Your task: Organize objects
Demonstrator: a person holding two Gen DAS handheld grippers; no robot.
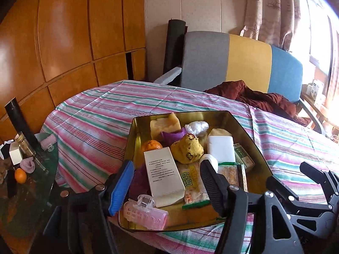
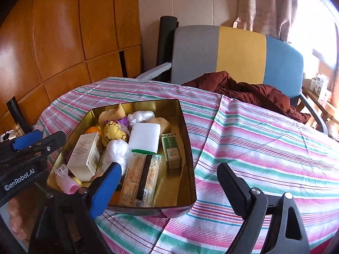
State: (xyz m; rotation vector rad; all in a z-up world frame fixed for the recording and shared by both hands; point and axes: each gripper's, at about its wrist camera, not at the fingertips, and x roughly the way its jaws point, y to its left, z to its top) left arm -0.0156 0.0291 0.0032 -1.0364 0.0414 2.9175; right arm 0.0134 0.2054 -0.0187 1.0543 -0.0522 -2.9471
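A gold metal tin (image 1: 250, 139) (image 2: 182, 124) sits on the striped tablecloth, filled with several items: a cream box (image 1: 164, 172) (image 2: 84, 154), a white block (image 1: 220, 148) (image 2: 145, 138), a yellow spotted plush (image 1: 186, 149) (image 2: 113, 134), a green box (image 1: 243, 156) (image 2: 172, 151), snack packets (image 2: 141, 178), a pink hair roller (image 1: 146, 213) and an orange (image 1: 151, 145). My left gripper (image 1: 167, 172) hovers open over the tin's near end, holding nothing. My right gripper (image 2: 169, 174) stands open at the tin's near right corner, also holding nothing.
A side table (image 1: 27, 192) at the left holds an orange (image 1: 20, 175), a jar, a black tube and small items. A grey, yellow and blue chair (image 2: 237, 55) with a maroon garment (image 2: 243, 91) stands behind the table. Wooden cabinets line the left wall.
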